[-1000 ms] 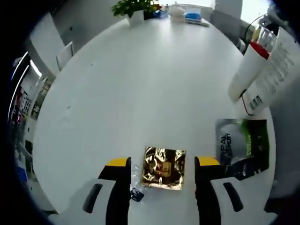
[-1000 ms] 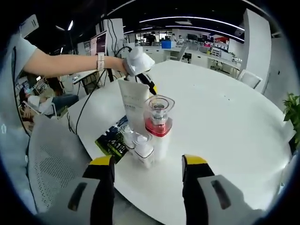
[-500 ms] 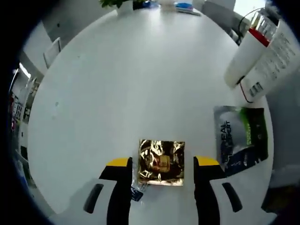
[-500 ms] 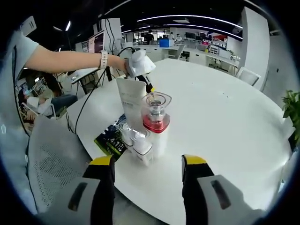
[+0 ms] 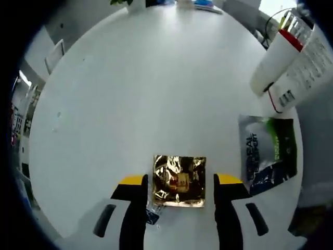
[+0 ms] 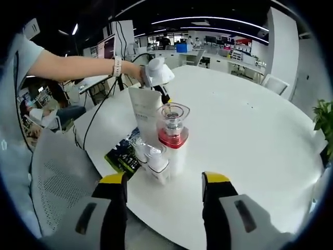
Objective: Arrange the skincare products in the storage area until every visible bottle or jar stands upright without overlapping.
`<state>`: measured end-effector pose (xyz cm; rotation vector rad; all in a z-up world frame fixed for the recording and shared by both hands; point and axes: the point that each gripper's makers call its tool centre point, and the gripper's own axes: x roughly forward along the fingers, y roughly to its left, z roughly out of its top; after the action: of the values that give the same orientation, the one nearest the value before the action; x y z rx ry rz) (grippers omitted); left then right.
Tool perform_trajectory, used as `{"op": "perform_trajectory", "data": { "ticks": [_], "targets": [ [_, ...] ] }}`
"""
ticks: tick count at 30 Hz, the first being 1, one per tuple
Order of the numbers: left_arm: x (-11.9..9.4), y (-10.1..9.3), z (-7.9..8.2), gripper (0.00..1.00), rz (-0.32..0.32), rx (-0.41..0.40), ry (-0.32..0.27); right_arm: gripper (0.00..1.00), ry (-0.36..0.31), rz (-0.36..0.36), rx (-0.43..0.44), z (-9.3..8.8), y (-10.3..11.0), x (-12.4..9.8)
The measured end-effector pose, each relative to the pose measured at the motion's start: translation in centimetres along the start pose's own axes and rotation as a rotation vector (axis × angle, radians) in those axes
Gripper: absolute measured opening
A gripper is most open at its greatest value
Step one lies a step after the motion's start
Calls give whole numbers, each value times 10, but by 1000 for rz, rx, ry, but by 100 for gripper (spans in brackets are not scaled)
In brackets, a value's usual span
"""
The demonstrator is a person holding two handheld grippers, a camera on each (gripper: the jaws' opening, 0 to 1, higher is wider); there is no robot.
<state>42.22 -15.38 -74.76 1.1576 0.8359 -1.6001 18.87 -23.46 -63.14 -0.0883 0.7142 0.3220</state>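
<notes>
On the white round table point(image 5: 135, 94), the left gripper point(image 5: 178, 183) stands wide open and holds nothing, with a flat gold foil sachet point(image 5: 179, 180) lying between its jaws. The right gripper point(image 6: 164, 181) is likewise wide open and empty, just short of the upright cluster: a tall white tube point(image 6: 145, 115), a red-collared bottle point(image 6: 172, 136) and small clear-capped jars point(image 6: 153, 156). Beside them lies a dark green packet point(image 5: 270, 153); its lettering is too blurred to read.

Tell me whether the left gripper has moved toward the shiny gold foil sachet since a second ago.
Yes. The left gripper has advanced along the white round table: the gold foil sachet, earlier just ahead of its open jaws, now lies between their yellow tips.
</notes>
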Motion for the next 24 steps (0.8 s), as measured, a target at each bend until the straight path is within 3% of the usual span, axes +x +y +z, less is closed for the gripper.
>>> {"op": "perform_trajectory", "data": {
  "ticks": [9, 15, 24],
  "targets": [
    [-5, -10, -2, 36, 9, -27, 23, 60, -5, -3, 8, -3, -1, -3],
    [-10, -21, -3, 36, 10, -36, 22, 60, -12, -6, 5, -1, -1, -5],
    [-11, -21, -13, 36, 4, -33, 48, 64, -21, -9, -1, 0, 0, -6]
  ]
}}
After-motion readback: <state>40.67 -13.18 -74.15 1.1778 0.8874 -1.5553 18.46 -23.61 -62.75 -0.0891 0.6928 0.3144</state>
